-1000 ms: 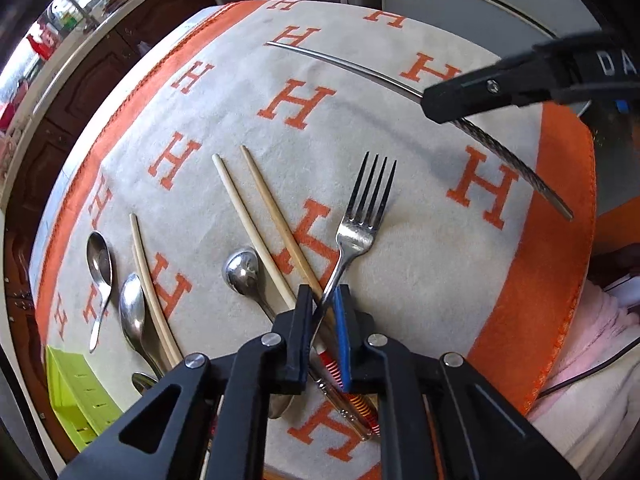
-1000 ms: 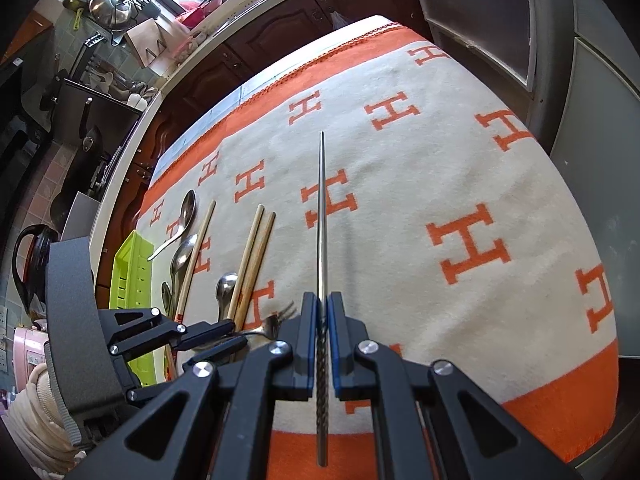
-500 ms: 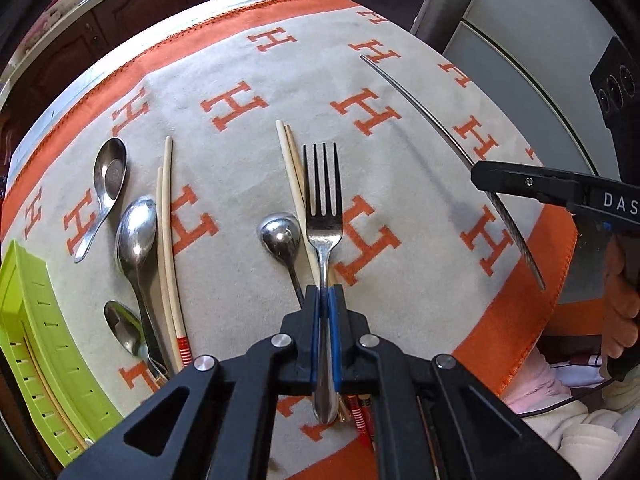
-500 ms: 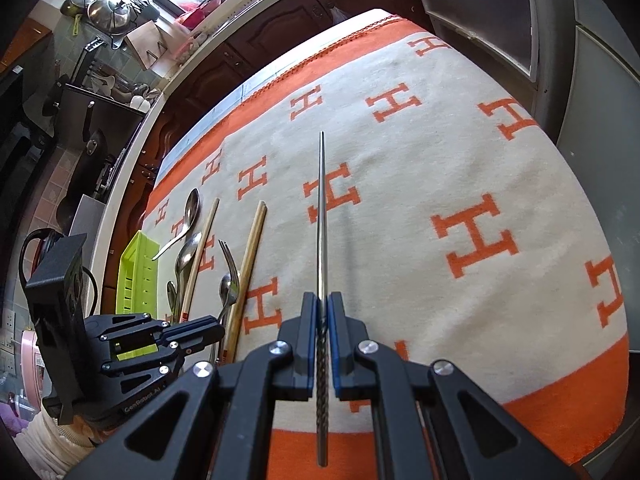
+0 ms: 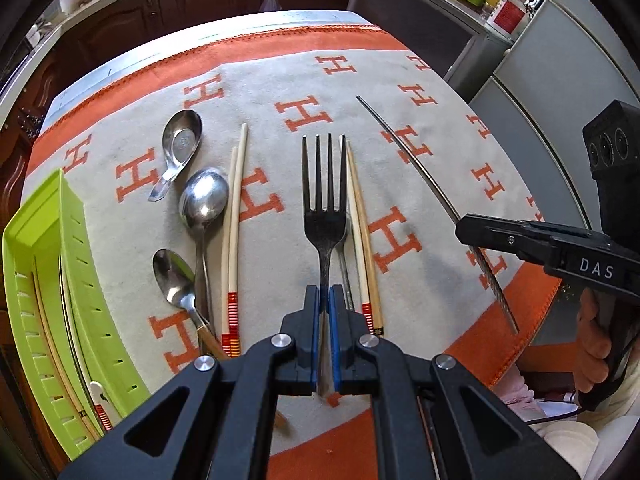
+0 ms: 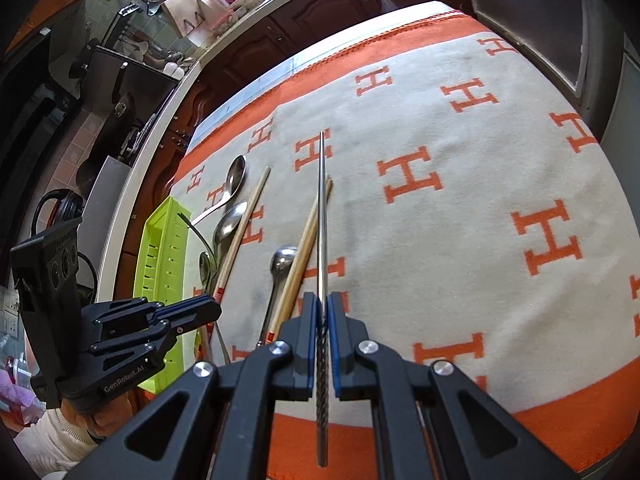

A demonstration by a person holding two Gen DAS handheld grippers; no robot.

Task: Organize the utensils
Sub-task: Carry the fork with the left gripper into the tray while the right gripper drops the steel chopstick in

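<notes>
Steel, stiff and slippery, the fork hangs above the cloth, left gripper clamped on its narrow handle, while the right gripper pinches a thin metal chopstick by its ridged end.

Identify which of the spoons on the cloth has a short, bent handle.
The flat-bottomed soup spoon farthest from the camera, near the green tray; the other spoons have long, straight handles.

**Hidden and cut-off parts**

The fork handle disappears between the left gripper pads. The green tray runs off the picture's left edge. One spoon lies mostly hidden beneath the fork; its bowl is covered
</notes>
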